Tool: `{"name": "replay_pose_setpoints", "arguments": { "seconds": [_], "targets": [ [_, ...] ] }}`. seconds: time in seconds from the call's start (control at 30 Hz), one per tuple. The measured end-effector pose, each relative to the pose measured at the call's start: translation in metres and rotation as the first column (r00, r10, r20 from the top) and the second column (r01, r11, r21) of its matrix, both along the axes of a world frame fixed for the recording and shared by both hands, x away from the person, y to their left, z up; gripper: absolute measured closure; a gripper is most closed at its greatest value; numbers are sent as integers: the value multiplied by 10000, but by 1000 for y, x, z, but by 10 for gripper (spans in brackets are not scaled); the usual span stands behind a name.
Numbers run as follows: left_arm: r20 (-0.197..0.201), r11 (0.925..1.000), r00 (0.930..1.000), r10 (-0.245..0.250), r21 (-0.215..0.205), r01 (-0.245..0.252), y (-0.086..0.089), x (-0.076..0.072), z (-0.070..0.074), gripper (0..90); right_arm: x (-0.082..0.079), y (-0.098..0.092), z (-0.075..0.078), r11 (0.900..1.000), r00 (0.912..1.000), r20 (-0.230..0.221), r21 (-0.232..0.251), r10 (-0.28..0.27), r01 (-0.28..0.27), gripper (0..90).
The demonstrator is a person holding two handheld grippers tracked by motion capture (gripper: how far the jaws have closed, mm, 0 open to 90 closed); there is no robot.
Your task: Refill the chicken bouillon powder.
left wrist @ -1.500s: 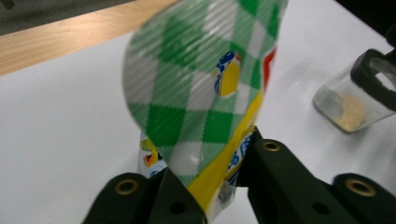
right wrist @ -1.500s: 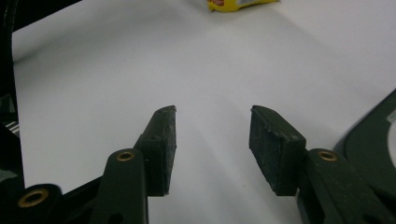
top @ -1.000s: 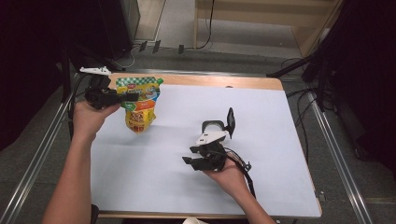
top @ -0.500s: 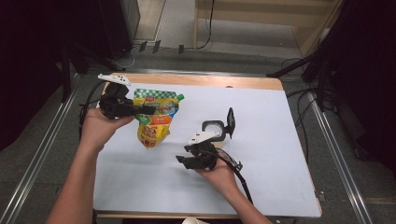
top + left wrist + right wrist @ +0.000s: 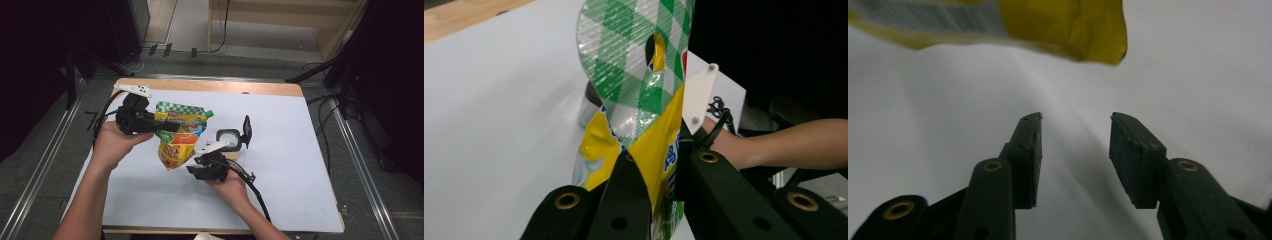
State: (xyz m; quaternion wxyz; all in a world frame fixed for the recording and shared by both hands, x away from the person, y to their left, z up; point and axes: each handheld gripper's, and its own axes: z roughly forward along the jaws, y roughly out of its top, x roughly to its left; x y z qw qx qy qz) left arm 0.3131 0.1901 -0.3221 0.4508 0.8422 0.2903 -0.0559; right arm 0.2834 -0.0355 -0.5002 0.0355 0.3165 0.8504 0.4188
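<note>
Pouch point(image 5: 179, 135): we see a top band of green and silvery-white checks with fine stripes, a yellow body below with orange and green patches, small red marks, and a barcode strip of black lines on white on its back.
Pouch cap point(image 5: 210, 113): green.
Left gripper point(image 5: 167, 127): we see a black body and jaws, brass-coloured rivets, and a white plate on top.
Right gripper point(image 5: 192, 171): black, with matt charcoal pads, brass-coloured rivets, and a white plate on top.
Table cover point(image 5: 280, 150): we see plain white.
Table edge point(image 5: 210, 86): light wood.
Round object beside the pouch point(image 5: 229, 136): black rim, pale grey centre.
Cables point(image 5: 252, 187): black.
</note>
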Motion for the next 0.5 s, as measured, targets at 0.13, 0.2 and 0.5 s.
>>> {"name": "replay_pose_setpoints", "arguments": {
  "seconds": [0.13,0.2,0.5],
  "targets": [
    [-76,9999,9998,-160,-12,160,-3,0,-3,900,-1,1,-2,10000,9999,146,-58,-58,59,635],
    [-161,9998,9997,-182,10,183,-5,0,-4,900,-2,2,-2,9999,9995,296,-62,-94,96,657],
    [-685,9987,9966,-454,-278,436,-9,2,-11,900,-6,1,-5,9986,9965,683,234,-489,474,680]
  ]
}}
